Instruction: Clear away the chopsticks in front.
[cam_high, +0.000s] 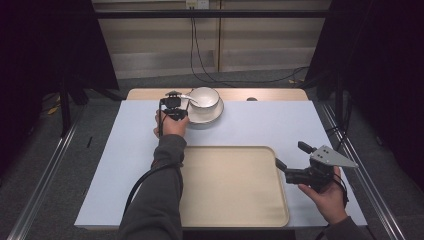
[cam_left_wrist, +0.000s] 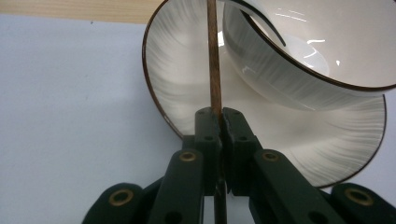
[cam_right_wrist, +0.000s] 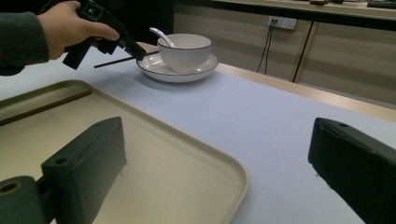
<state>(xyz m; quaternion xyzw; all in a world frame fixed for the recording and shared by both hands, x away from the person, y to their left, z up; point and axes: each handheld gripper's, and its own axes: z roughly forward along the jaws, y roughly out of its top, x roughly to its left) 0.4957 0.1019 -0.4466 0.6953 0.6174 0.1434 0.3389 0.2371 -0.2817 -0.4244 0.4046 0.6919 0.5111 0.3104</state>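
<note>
A white bowl (cam_high: 204, 97) with a white spoon (cam_right_wrist: 162, 36) in it stands on a white plate (cam_high: 214, 114) at the far middle of the table. My left gripper (cam_high: 173, 96) is just left of the plate's rim and is shut on a thin brown chopstick (cam_left_wrist: 214, 70), which reaches over the plate (cam_left_wrist: 187, 79) beside the bowl (cam_left_wrist: 327, 51). In the right gripper view the same chopstick (cam_right_wrist: 116, 60) sticks out behind the left gripper (cam_right_wrist: 137, 52). My right gripper (cam_high: 291, 154) is open and holds nothing, at the right edge of a beige tray (cam_high: 235, 200).
A second brown chopstick (cam_right_wrist: 45, 107) lies inside the tray (cam_right_wrist: 187, 177) near its far left side. The tabletop (cam_high: 280, 125) is pale blue with a wooden strip along its far edge. Dark frames and cables stand beyond the table.
</note>
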